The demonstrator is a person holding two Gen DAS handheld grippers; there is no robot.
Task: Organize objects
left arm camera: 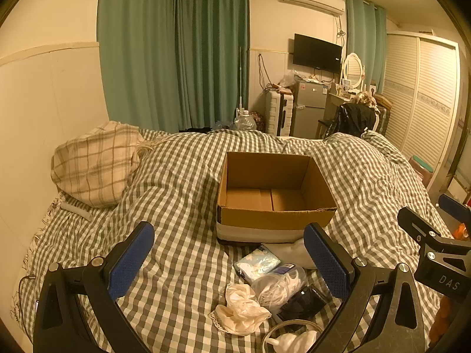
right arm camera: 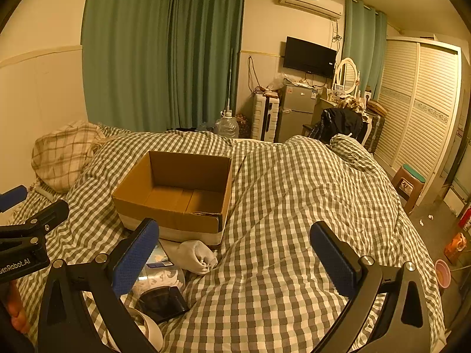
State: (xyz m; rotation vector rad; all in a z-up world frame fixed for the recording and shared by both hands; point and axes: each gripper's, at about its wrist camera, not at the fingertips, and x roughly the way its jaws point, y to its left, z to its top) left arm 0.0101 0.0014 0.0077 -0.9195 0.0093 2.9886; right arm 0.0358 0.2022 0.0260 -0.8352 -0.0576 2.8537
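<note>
An open, empty cardboard box [left arm camera: 275, 197] sits on the checked bed; it also shows in the right wrist view [right arm camera: 176, 194]. In front of it lies a small pile: a cream cloth scrunchie [left arm camera: 243, 309], a clear bag of white items [left arm camera: 278, 286], a light blue packet [left arm camera: 257, 264], a black item [left arm camera: 303, 303] and a white sock [right arm camera: 195, 254]. My left gripper [left arm camera: 229, 261] is open and empty, hovering over the pile. My right gripper [right arm camera: 235, 259] is open and empty, to the right of the pile over the bare quilt.
A plaid pillow [left arm camera: 94, 164] lies at the bed's left by the wall. The right gripper's body [left arm camera: 435, 250] shows at the left view's right edge. A stool [right arm camera: 410, 184] and wardrobe [right arm camera: 421, 103] stand right of the bed.
</note>
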